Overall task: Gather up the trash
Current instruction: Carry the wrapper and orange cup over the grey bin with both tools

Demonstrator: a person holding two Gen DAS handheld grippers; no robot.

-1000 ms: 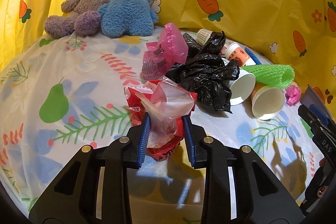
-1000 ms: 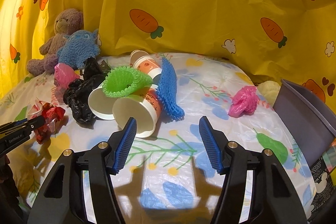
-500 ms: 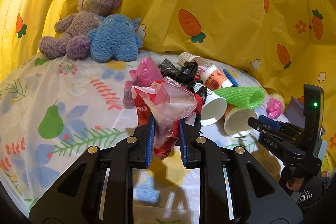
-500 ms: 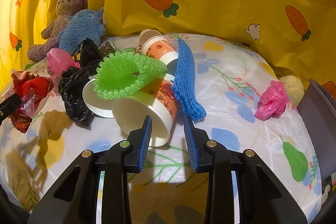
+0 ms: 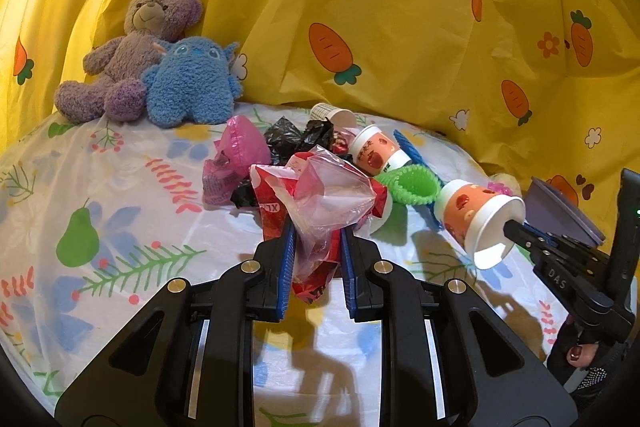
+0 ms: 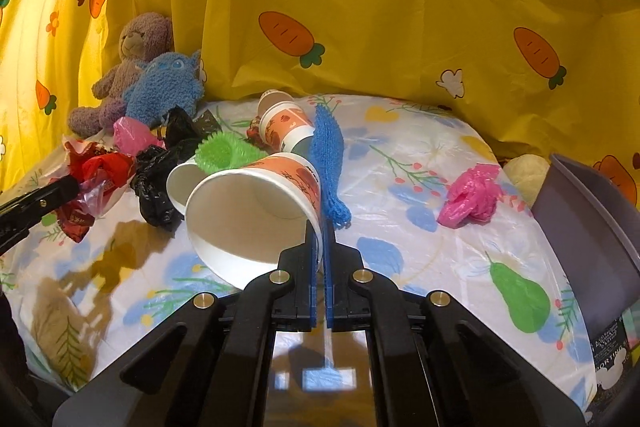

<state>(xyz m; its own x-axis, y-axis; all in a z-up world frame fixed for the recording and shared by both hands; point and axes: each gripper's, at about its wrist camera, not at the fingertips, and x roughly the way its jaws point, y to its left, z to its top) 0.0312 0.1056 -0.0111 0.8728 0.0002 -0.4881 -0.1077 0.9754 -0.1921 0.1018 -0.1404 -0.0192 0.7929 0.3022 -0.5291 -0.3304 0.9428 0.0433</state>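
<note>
Trash lay heaped toward the far middle of the tabletop (image 6: 440, 155), and we carried two pieces of it above the cloth. Our left tongs (image 5: 316, 243) were pinching a crumpled clear-and-red wrapper (image 5: 320, 199), the bundle bulging up past the blue pads. Our right tongs (image 6: 319, 227) were pressed together on the rim of a paper cup (image 6: 256, 203), which lay tilted with its empty mouth toward us. A grey bin (image 6: 596, 223) stood at the right edge; we could not see inside it. Black bags (image 6: 160, 171), a green mesh sleeve (image 6: 220, 155), a blue mesh sleeve (image 6: 330, 163) and another cup (image 6: 284, 127) lay just beyond the held cup. One pink bag (image 6: 472, 199) lay apart, near the bin. Bare cloth lay between cup and bin.
</note>
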